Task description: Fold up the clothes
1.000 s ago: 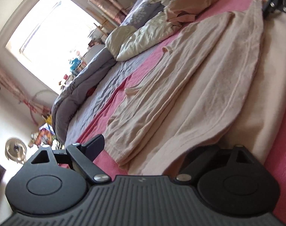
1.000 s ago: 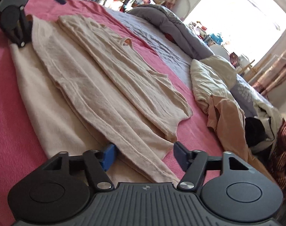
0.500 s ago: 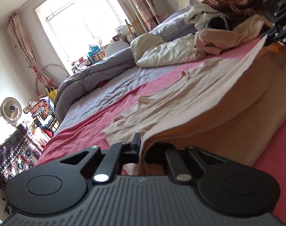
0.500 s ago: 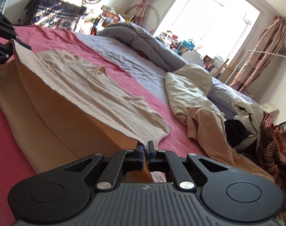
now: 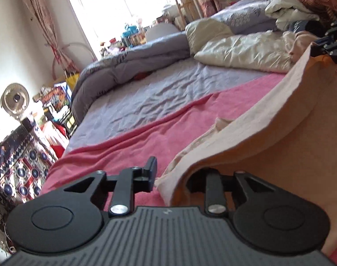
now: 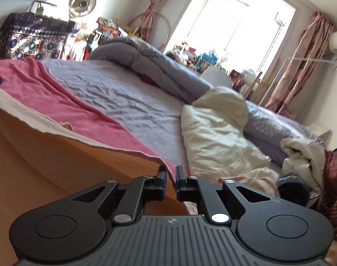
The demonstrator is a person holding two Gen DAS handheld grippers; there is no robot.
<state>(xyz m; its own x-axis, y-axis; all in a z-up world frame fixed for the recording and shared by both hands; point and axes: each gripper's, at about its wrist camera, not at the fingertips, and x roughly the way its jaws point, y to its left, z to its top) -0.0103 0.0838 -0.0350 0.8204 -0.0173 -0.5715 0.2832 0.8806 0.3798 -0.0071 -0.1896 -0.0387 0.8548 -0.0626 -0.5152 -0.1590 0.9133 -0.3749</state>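
Note:
A beige garment (image 5: pixel 279 133) lies on the pink blanket (image 5: pixel 128 148), its near edge lifted and arched over the rest. My left gripper (image 5: pixel 175 173) is at one end of that edge. Its jaws are opening; the left finger (image 5: pixel 149 169) stands clear of the cloth, which drapes over and hides the right finger. My right gripper (image 6: pixel 170 173) is at the other corner of the garment (image 6: pixel 46 155). Its jaws are opening too, with a narrow gap and the cloth corner between the pads. In the left wrist view the right gripper (image 5: pixel 332 42) shows at the far end.
Beyond the pink blanket (image 6: pixel 46 84) lie a grey sheet (image 5: pixel 179 88), a rolled grey duvet (image 6: pixel 159 71) and a cream quilt (image 6: pixel 217 133). A heap of other clothes (image 6: pixel 306 161) sits at the right end of the bed. A fan (image 5: pixel 15 98) and clutter stand past the bed.
Both grippers closed on the garment's near edge, lifted it and carried it across over the folded sleeves. Since half a second ago both pairs of jaws have parted.

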